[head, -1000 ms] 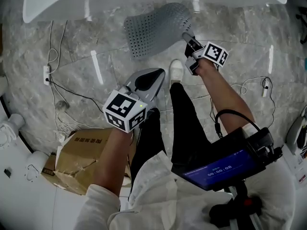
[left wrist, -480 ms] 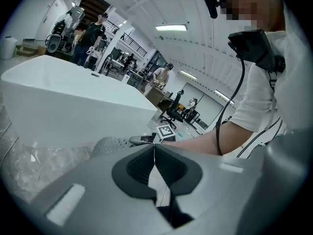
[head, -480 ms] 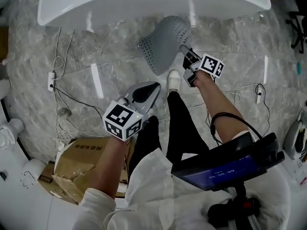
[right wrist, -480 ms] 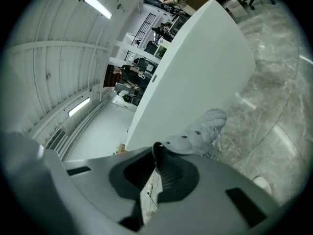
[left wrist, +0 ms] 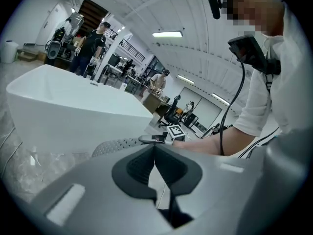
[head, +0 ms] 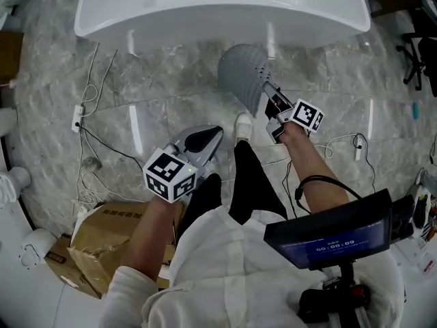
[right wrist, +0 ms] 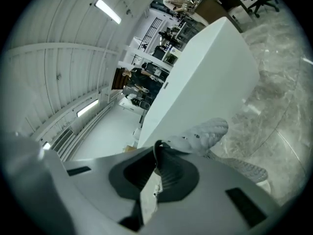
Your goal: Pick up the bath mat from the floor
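Right gripper (head: 268, 91): jaws closed on one edge of the grey perforated rubber bath mat (head: 240, 74). In the right gripper view the pinched edge sits right at the pad tips (right wrist: 157, 150), and the rest of the mat (right wrist: 208, 133) bunches and droops away on the far side of the jaws. Cannot tell whether its lower end is clear of the grey marble floor (head: 157, 87). The mat hangs just near of the white oval bathtub (head: 205, 16). Left gripper (head: 213, 134): jaws closed pad to pad, nothing between them (left wrist: 154, 150). The mat (left wrist: 115, 146) lies beyond its tips, apart from them. In the head view the left gripper is nearer and left of the mat, not touching it.
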A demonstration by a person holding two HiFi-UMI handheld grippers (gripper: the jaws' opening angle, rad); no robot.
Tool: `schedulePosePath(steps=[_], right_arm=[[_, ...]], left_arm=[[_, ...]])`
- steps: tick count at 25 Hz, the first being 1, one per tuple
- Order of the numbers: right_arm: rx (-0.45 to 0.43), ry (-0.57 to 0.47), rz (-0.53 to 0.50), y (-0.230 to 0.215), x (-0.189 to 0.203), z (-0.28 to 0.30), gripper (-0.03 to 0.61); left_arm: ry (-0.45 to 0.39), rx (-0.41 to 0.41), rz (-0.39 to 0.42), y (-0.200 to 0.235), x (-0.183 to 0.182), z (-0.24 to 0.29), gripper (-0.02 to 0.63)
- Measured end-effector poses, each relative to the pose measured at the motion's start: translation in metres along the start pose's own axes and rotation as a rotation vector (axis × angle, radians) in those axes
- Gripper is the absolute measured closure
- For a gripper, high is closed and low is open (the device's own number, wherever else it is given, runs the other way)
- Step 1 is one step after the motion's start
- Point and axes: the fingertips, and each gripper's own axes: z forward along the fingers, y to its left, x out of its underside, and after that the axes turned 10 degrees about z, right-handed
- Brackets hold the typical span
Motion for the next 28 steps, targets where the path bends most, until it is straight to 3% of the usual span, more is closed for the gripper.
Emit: schedulePosePath(steps=[12,16,20,28], right_arm=[[-0.077,-0.086,-0.044,0.125,0.014,-0.092,0.568],[-0.066,-0.119,-0.087,0.164,0.009,-0.134,0.568],[-0.12,-0.156,-0.102,0.203,0.014,-0.171,0.568],[-0.225,-0.193,-0.142,0.275,0.034,-0.214,0.566]], left_arm=[[-0.051,0.032,0.08,-0.048,-0.053,-0.075,0.607],[-0.053,0.022,0.095,-0.062,-0.067,-0.098,0.607],[-0.076,0.023,0.084,-0.079,-0.075,-0.117,0.607],[-0.089,0.035,0.151,-0.1,-0.088,-0.143,0.607]])
